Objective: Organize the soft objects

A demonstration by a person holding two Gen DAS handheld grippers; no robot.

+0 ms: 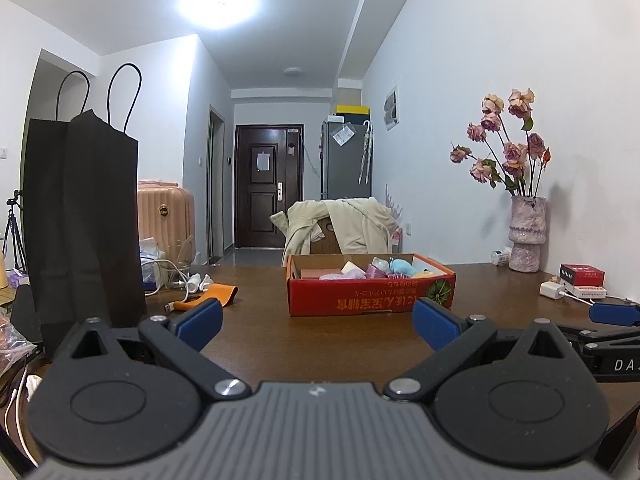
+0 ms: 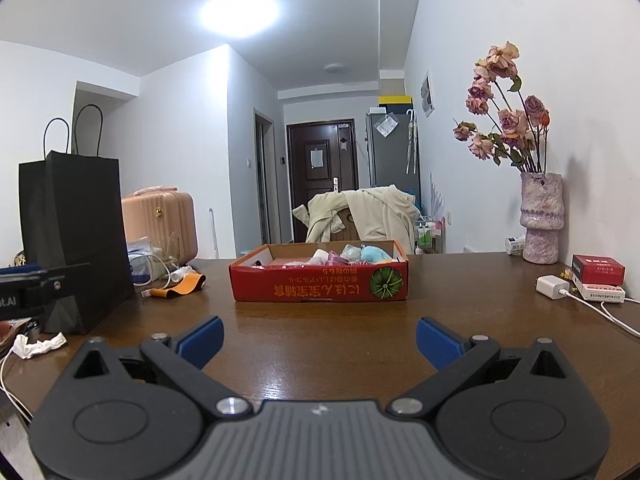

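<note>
A shallow red cardboard box [image 1: 370, 294] [image 2: 320, 286] sits on the brown table, ahead of both grippers. It holds several soft objects, among them a light blue plush [image 1: 402, 267] [image 2: 374, 254], a pink pad [image 1: 322, 273] and a white piece [image 1: 352, 268]. My left gripper [image 1: 318, 326] is open and empty, low over the table, short of the box. My right gripper [image 2: 320, 340] is open and empty too, also short of the box. The right gripper's blue finger [image 1: 612, 314] shows at the right edge of the left wrist view.
A tall black paper bag [image 1: 84, 216] [image 2: 74, 236] stands at the left. An orange strap [image 1: 218, 294] [image 2: 182, 284], cables and a glass lie beside it. A vase of dried roses [image 1: 526, 232] [image 2: 540, 220], small boxes [image 2: 598, 270] and a white charger [image 2: 552, 286] are at the right. Crumpled tissue [image 2: 38, 346] lies front left.
</note>
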